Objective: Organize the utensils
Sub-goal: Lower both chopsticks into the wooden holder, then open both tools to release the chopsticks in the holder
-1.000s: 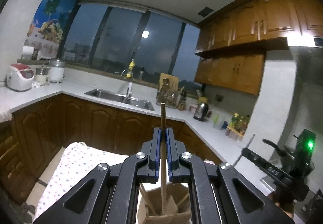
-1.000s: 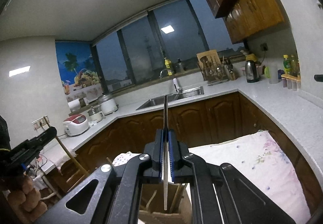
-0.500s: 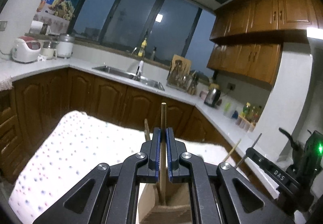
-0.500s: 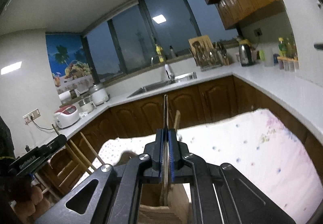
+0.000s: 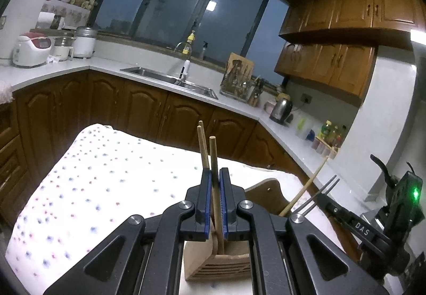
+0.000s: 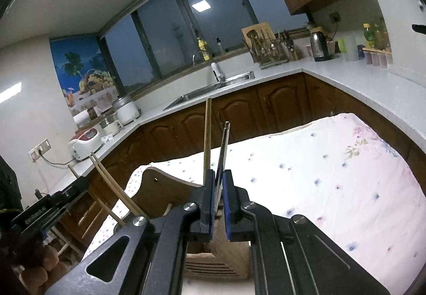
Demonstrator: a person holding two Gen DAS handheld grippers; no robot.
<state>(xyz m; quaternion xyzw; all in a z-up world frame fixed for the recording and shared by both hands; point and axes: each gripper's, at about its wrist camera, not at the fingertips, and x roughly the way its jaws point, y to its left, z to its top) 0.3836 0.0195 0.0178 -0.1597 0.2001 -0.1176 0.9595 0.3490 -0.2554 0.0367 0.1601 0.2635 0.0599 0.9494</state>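
Left gripper (image 5: 215, 199): blue-padded jaws stand slightly apart, a narrow gap between them. A round wooden stick (image 5: 213, 162) runs up through that gap. It looks loose, leaning toward the right pad rather than pinched from both sides; cannot tell for sure whether the pads bear on it. Its lower end drops into the wooden utensil holder (image 5: 218, 265) directly below the jaws. A second wooden stick (image 5: 202, 146) rises just beside and behind the left pad, tilted a little left, outside the gap.

Holder: pale wood, slatted front, taller rounded back panel with a small hole. It stands on a white cloth with coloured dots (image 5: 101, 183).

Right gripper (image 6: 218, 199): jaws also a little open. A thin flat metal utensil handle (image 6: 223, 154) sits in the gap, resting against the left pad with clear space on the right side, so not clamped. It leans slightly right at the top. A wooden stick (image 6: 207, 135) stands upright just left of the jaws, behind the left finger. The holder (image 6: 213, 260) lies below, slats visible between the fingers.

Seen from the left wrist, the right gripper's body (image 5: 372, 231) hangs close at the right, with a stick and two thin metal rods (image 5: 316, 196) slanting out near it.
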